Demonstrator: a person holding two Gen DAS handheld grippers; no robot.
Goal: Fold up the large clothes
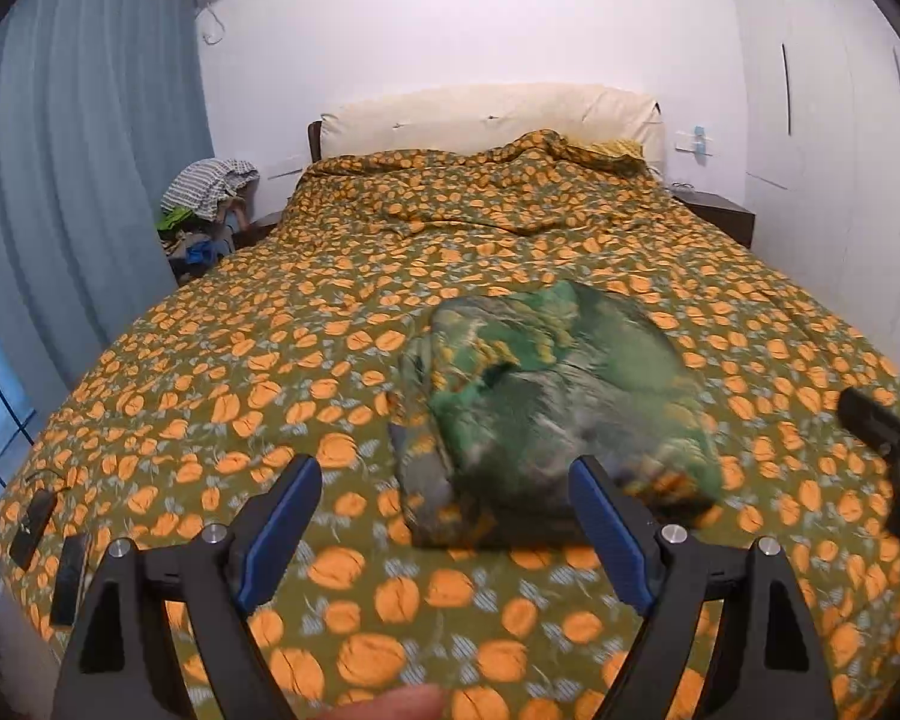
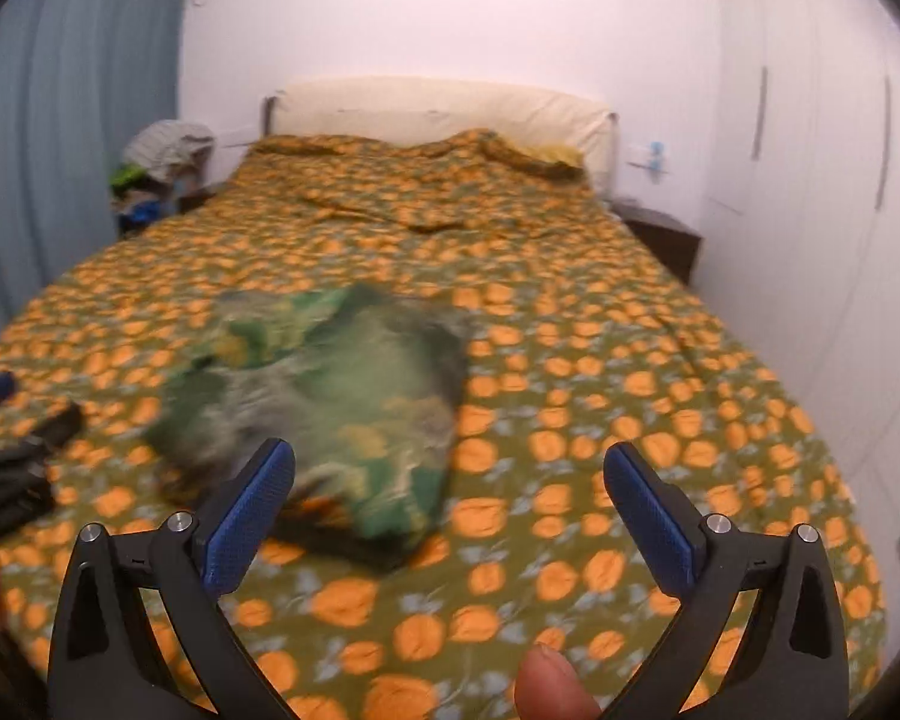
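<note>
A green patterned garment (image 1: 558, 414) lies folded into a compact bundle on the bed's orange-and-olive cover (image 1: 240, 360). My left gripper (image 1: 444, 480) hangs above the cover just in front of the bundle, jaws wide, nothing between the blue pads (image 1: 282, 534). The right wrist view shows the same bundle (image 2: 330, 414), blurred, ahead and to the left. My right gripper (image 2: 450, 480) is open wide over bare cover (image 2: 600, 396), holding nothing. The other gripper shows at each view's edge: the right one (image 1: 888, 450) and the left one (image 2: 12, 468).
A cream headboard (image 1: 486, 117) and rumpled cover lie at the far end. A heap of clothes (image 1: 210, 204) sits left of the bed by the blue curtain (image 1: 78, 168). A dark nightstand (image 1: 720, 219) and white wardrobe doors (image 1: 840, 120) stand right. Two dark flat items (image 1: 33, 525) rest near the cover's left edge.
</note>
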